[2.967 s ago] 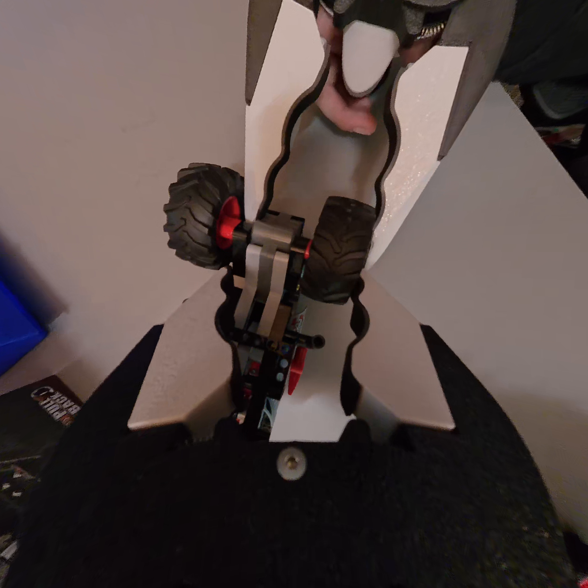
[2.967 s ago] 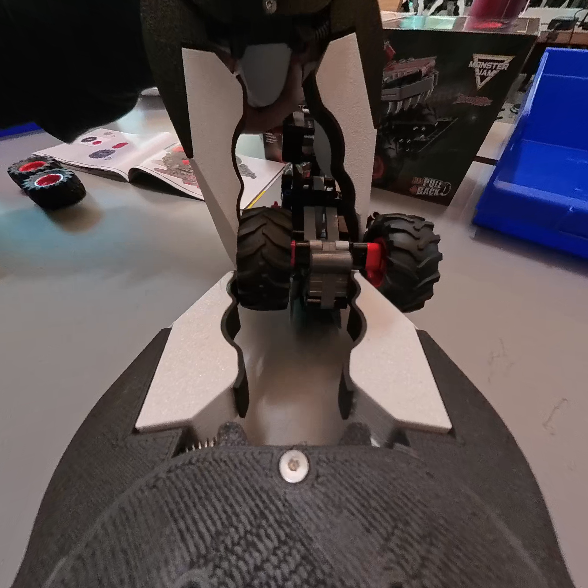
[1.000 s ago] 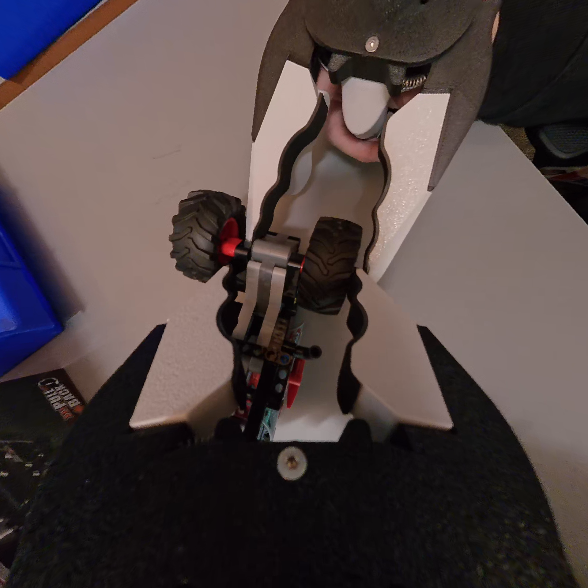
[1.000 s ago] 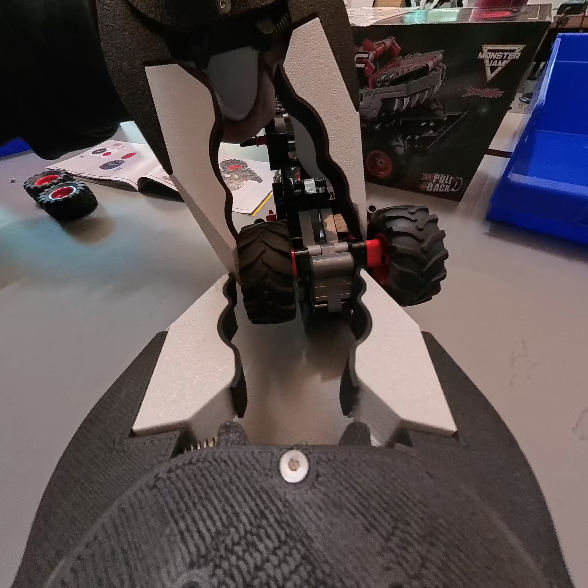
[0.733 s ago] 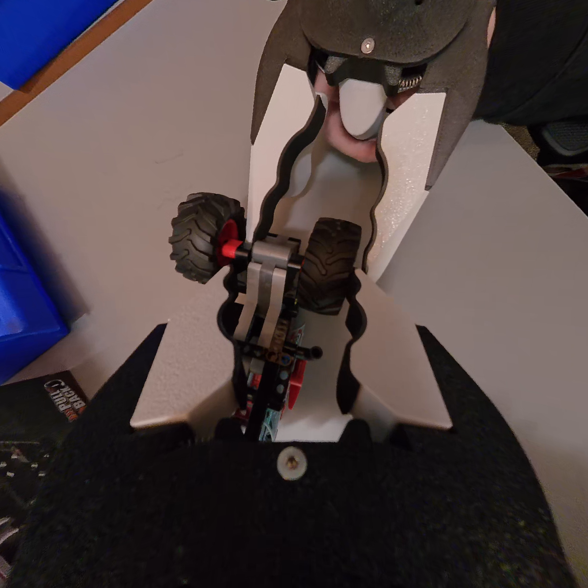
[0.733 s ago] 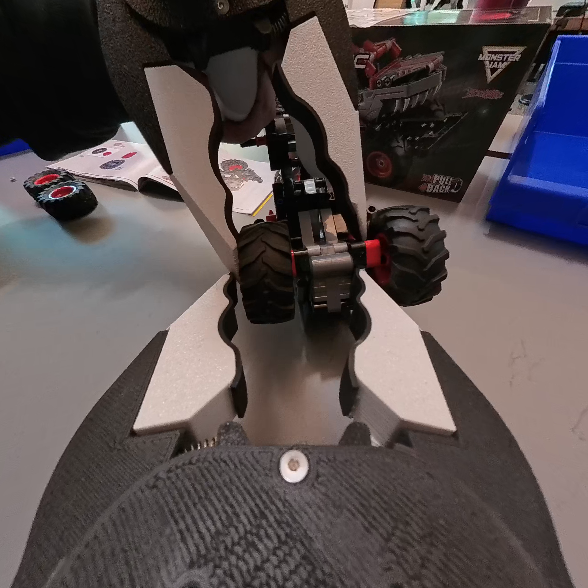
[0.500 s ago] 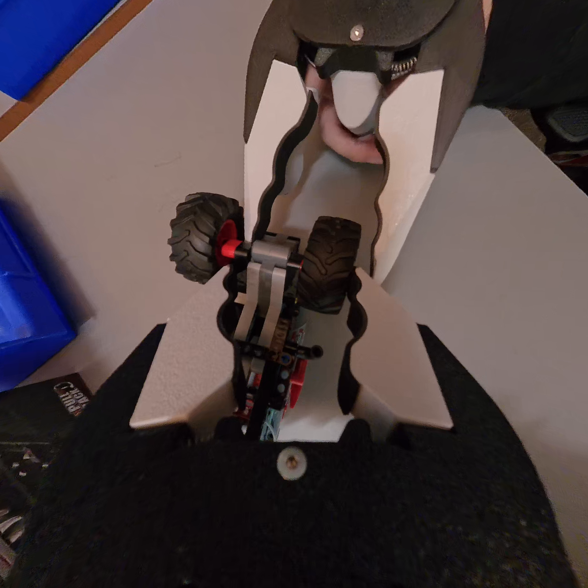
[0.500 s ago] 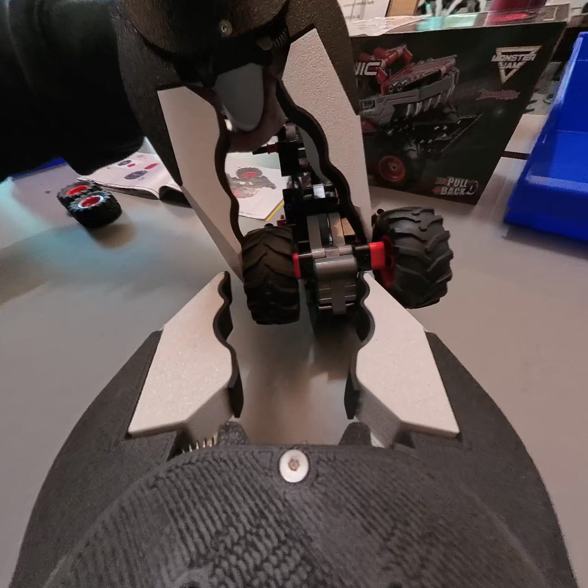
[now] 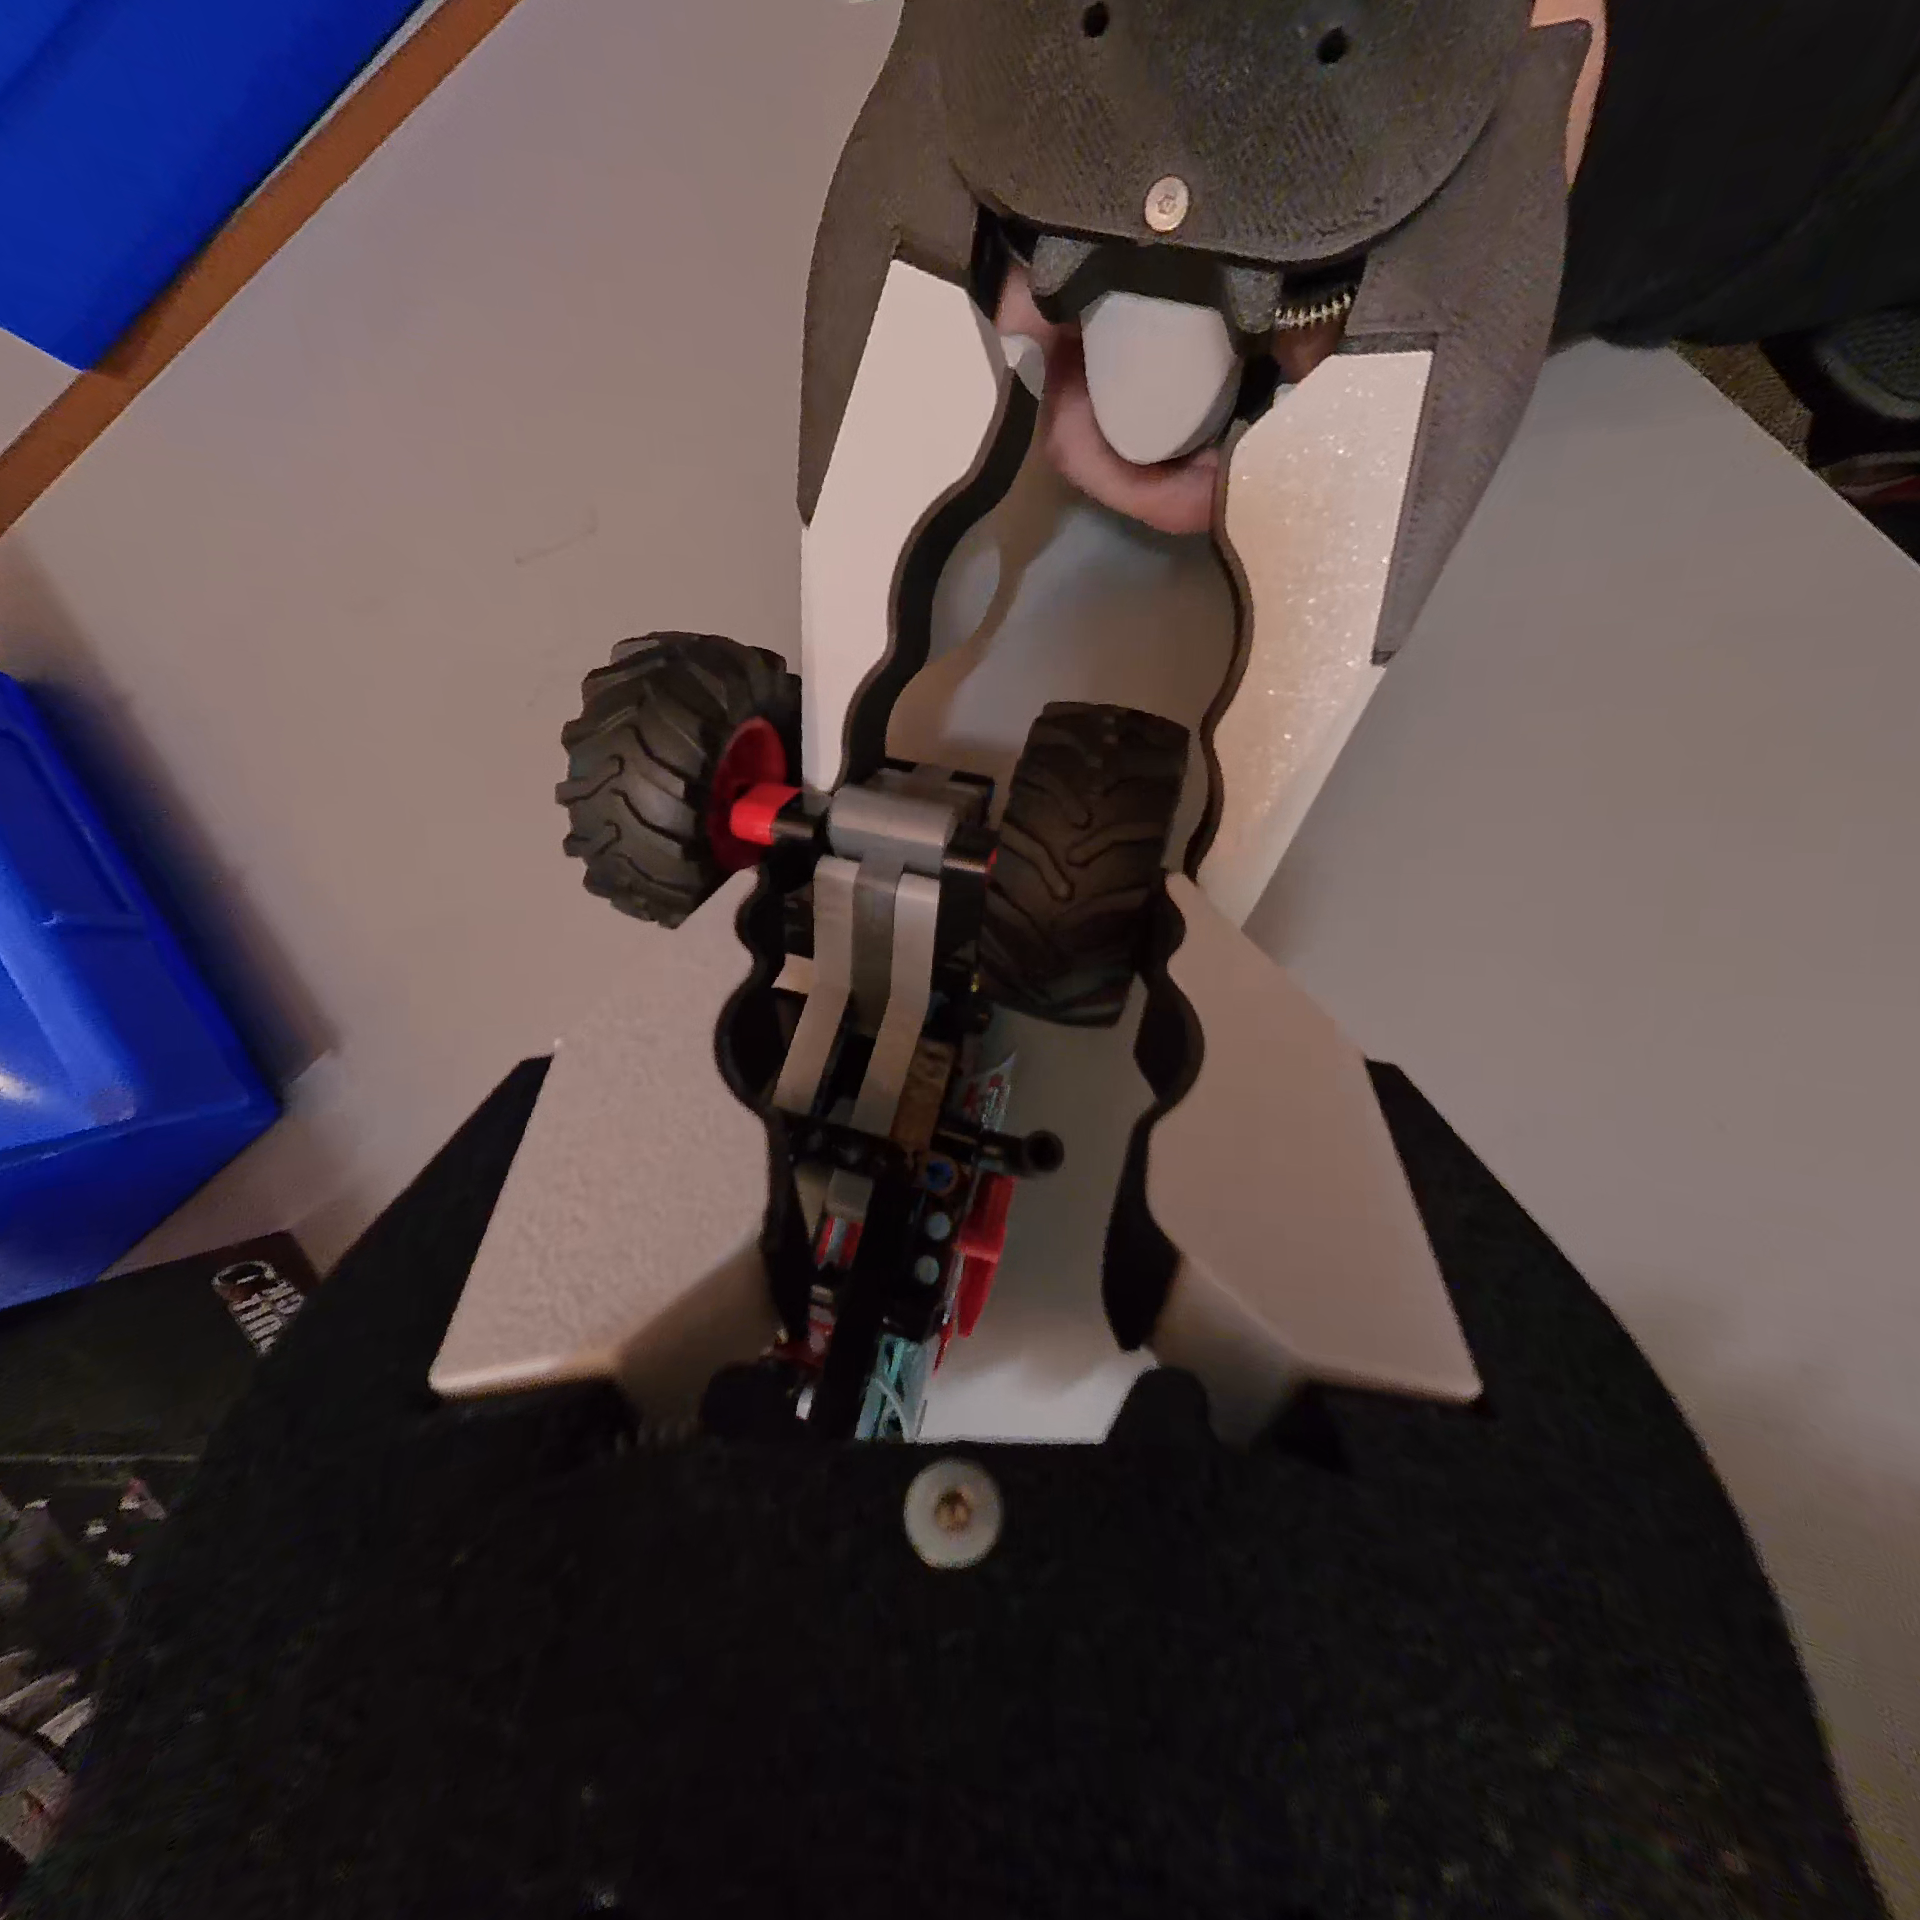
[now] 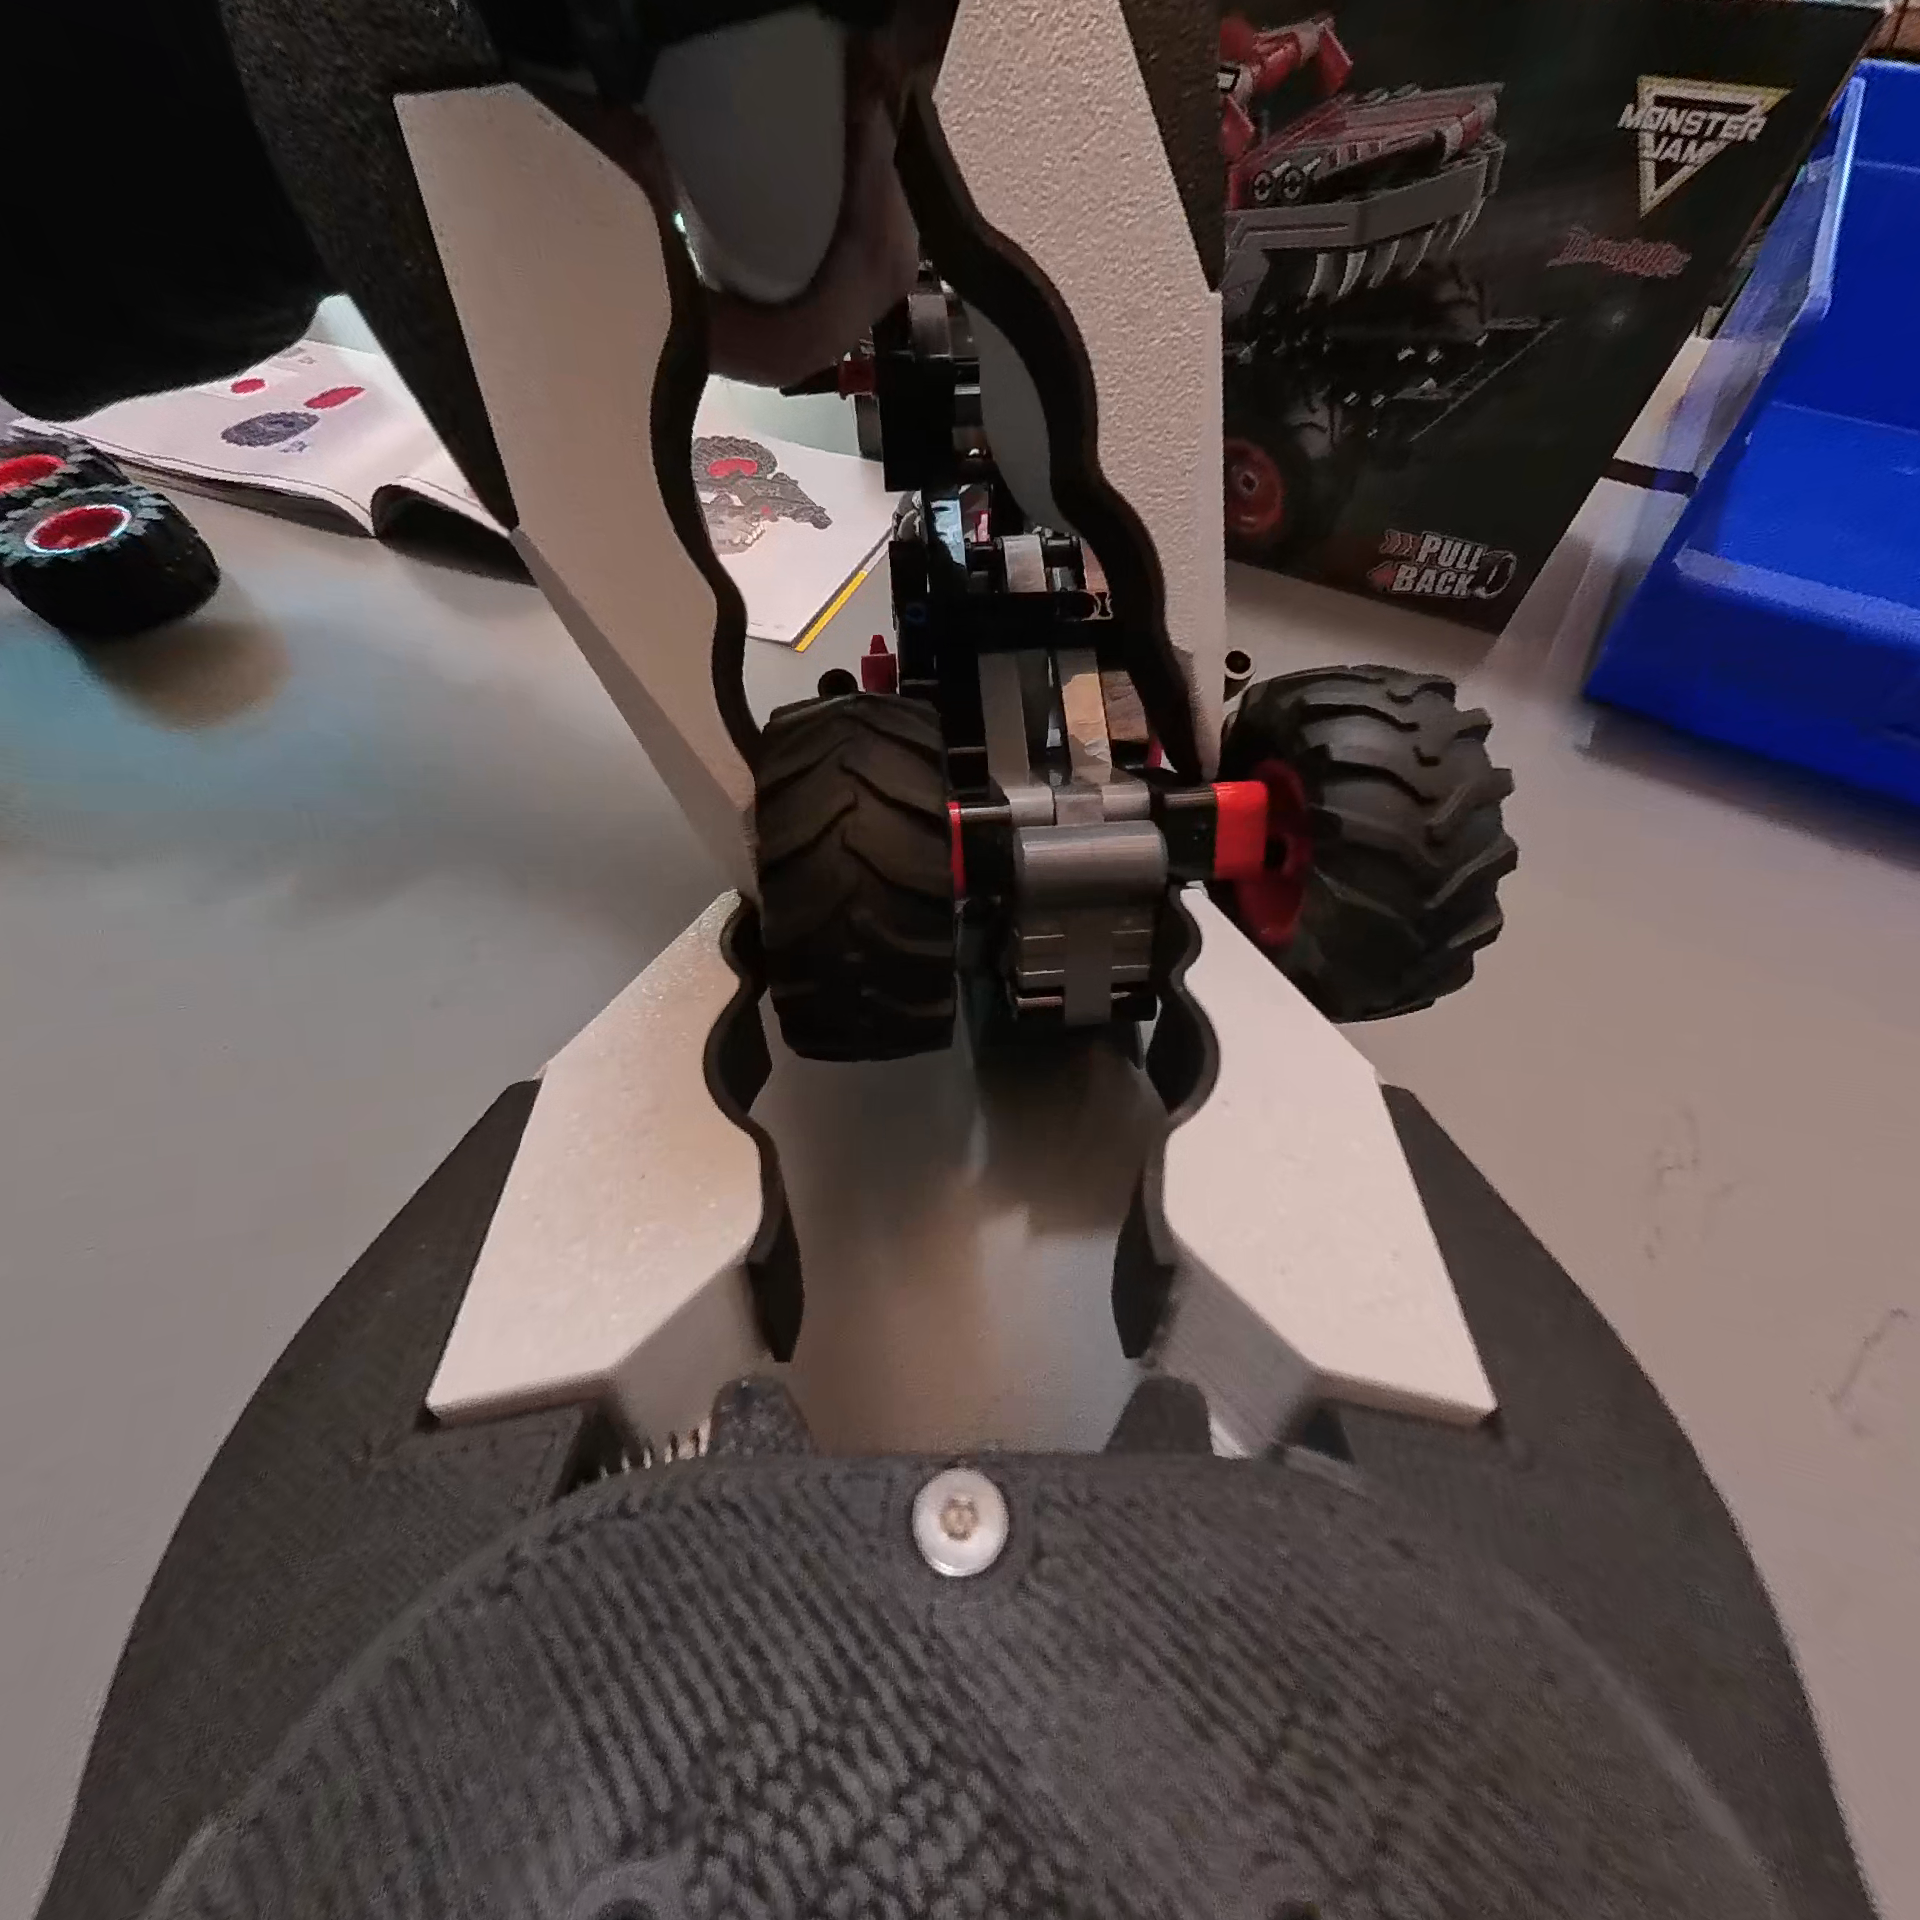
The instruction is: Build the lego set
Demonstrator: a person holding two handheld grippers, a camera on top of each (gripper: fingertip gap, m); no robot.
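The lego truck chassis (image 9: 883,997) is black and grey with two black knobby tyres on a red-tipped axle. My left gripper (image 9: 961,894) is shut on it along its length. My right gripper (image 10: 961,904) faces it from the other end, shut across one tyre (image 10: 852,873) and the grey axle block (image 10: 1086,894). The other tyre (image 10: 1371,831) sticks out beside the right finger; it also shows in the left wrist view (image 9: 675,779). The right gripper (image 9: 1013,821) comes in from the top of the left view. The left gripper (image 10: 977,800) comes in from the top of the right view.
Two loose black tyres with red hubs (image 10: 94,551) lie at the far left, beside an open instruction booklet (image 10: 343,447). The dark set box (image 10: 1455,312) stands behind, a blue bin (image 10: 1787,520) to its right. The bin (image 9: 94,987) also shows at the left view's edge.
Both grippers keep their hold on the truck. The right gripper has moved in closer and more of its body shows in the left view. The background has shifted slightly.
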